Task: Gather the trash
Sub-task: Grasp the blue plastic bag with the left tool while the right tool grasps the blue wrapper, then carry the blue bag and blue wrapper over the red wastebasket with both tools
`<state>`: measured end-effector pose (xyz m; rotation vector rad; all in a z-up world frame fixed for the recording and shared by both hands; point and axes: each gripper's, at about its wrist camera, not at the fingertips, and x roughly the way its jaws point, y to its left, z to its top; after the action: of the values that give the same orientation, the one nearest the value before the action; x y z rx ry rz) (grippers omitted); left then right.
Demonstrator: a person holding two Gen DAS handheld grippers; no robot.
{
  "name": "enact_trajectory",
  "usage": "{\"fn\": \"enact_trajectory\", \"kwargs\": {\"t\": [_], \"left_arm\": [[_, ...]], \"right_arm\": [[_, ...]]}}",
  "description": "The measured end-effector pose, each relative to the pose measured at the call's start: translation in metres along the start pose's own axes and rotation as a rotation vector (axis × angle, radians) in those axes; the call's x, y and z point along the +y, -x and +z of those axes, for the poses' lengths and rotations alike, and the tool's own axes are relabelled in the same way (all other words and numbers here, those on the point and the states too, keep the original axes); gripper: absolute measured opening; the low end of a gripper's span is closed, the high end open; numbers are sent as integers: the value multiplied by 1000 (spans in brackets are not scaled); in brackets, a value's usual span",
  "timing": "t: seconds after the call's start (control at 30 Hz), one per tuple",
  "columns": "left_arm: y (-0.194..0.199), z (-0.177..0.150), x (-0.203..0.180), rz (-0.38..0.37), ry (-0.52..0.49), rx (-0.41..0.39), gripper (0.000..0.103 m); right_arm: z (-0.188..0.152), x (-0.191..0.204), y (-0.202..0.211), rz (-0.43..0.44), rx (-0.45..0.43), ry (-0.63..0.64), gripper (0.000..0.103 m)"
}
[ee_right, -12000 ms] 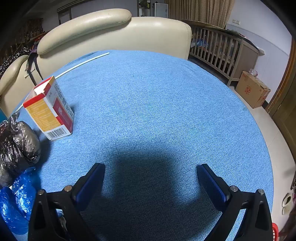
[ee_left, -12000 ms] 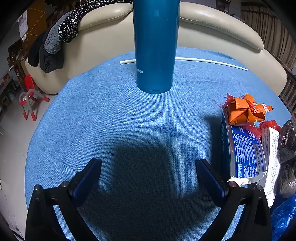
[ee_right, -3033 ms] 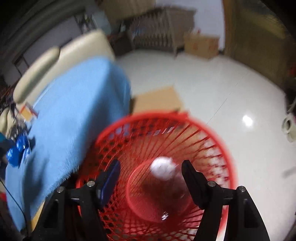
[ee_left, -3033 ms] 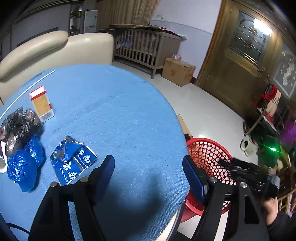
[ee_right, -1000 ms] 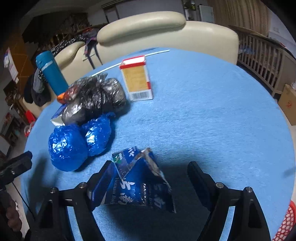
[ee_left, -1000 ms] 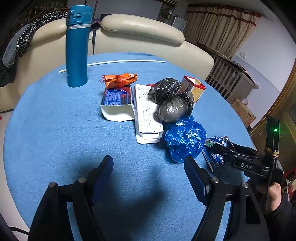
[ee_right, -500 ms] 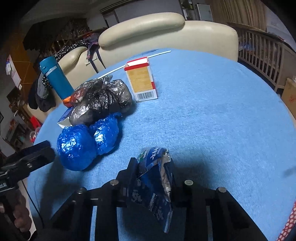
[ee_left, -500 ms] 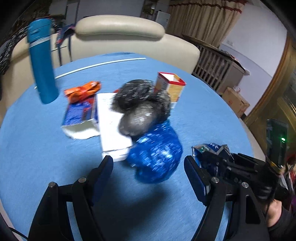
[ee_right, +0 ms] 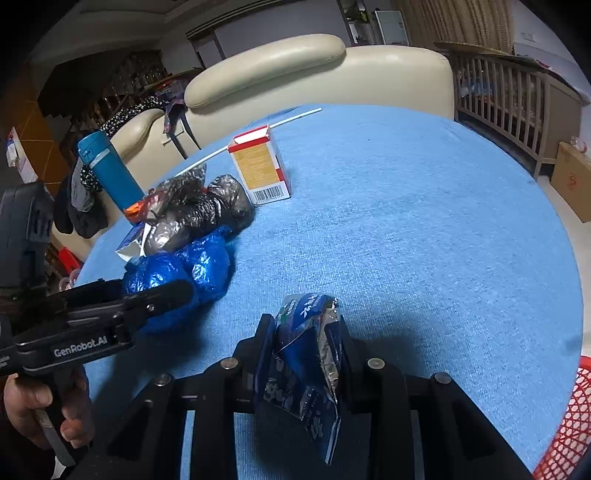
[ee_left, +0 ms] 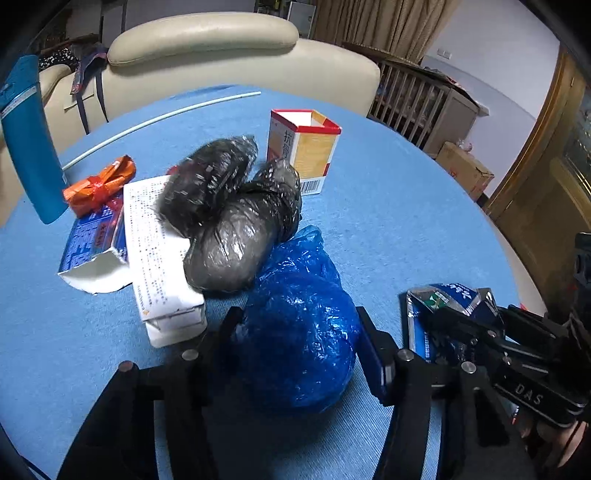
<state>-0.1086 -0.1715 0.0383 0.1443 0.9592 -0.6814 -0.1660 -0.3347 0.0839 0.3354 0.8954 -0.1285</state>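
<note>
Blue carton (gripper-clamped)

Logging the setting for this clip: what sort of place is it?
Most likely a home living room: a cream sofa behind the blue-covered table, a wooden cot by the curtains, and a cardboard box on the floor.

A lived-in home, a sitting room by the look: cream leather sofa curving behind a round table under blue cloth, wooden slatted baby cot by beige curtains, brown cardboard box on a pale tiled floor, clothes draped over the sofa arm.
</note>
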Motion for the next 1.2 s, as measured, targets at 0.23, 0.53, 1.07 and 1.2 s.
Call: {"fn": "enact_trajectory", "kwargs": {"t": [0.23, 0.53, 1.07, 1.2], "left_arm": [[34, -12, 13, -15, 41, -54, 60], [66, -23, 33, -16, 104, -104, 60], [77, -21, 31, 45, 114, -117, 60], [81, -21, 27, 50, 109, -123, 60]], "right_arm": [[-2, 1, 12, -4, -21, -7, 33], [-8, 4, 31, -7, -40, -15, 33], [-17, 9, 52, -22, -62, -6, 33], [-18, 5, 57, -27, -72, -13, 33]]}}
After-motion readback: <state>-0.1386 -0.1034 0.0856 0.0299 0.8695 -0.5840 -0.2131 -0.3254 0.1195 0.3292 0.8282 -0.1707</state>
